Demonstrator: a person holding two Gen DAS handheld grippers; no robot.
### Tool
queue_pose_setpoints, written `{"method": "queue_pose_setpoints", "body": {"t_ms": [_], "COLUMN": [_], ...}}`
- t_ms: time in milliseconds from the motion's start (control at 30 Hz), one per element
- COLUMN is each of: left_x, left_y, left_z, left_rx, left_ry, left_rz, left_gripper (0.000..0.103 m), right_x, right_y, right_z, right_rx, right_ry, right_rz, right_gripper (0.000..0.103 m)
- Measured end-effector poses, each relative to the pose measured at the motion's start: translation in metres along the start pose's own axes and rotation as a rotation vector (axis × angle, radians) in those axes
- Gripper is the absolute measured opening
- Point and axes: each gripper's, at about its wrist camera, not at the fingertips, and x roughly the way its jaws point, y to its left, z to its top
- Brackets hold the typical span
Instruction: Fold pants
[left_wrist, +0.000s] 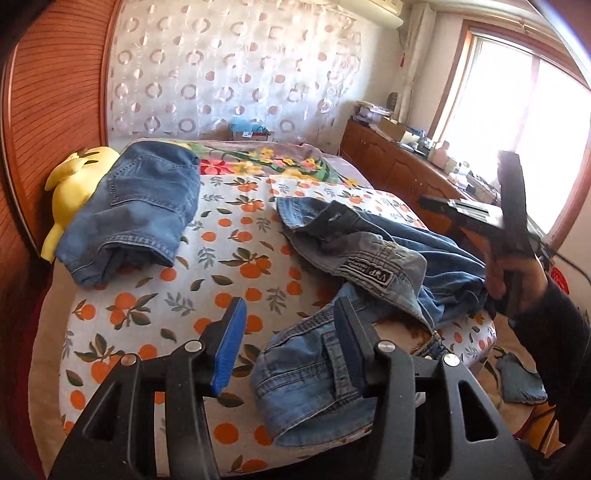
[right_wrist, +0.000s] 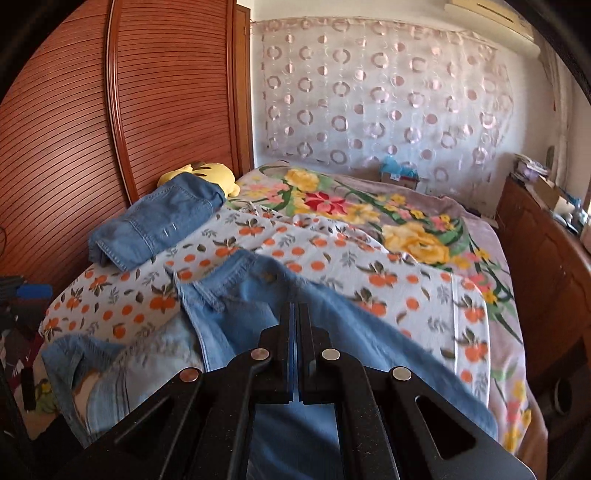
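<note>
Crumpled blue denim pants (left_wrist: 373, 266): fold barely begun, we judge.
We see them heaped, unspread, on the orange-print white bedsheet (left_wrist: 221, 251) near the bed's front edge, waistband bunched at the front. One folded blue denim pair (left_wrist: 144, 206) already sits at the far left against a yellow plush toy (left_wrist: 74, 184), so we read that one as done. Left gripper (left_wrist: 295, 343) jaws stand about half open, with no cloth between the pads; the right pad lies against the waistband fold. Right gripper (right_wrist: 294, 325) jaws are fully closed above the denim; we cannot tell if any cloth is pinched. Left to do: spread flat, match legs, fold, stack.
</note>
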Motion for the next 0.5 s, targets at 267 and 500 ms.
{"method": "queue_pose_setpoints", "body": {"t_ms": [267,500], "left_x": [0.009,0.027], "left_y": [-0.018,-0.033], "left_z": [0.011,0.042], "left_rx": [0.038,0.101], "left_ry": [0.008,-0.002], "left_rz": [0.0,0.012], "left_gripper": [0.05,0.05], "right_x": [0.016,0.022], "right_y": [-0.009,-0.032], "right_z": [-0.043,-0.069], "right_rx": [0.059,0.094], "right_ry": [0.007,0.005], "right_rz": [-0.044,-0.138], "right_gripper": [0.003,0.021]}}
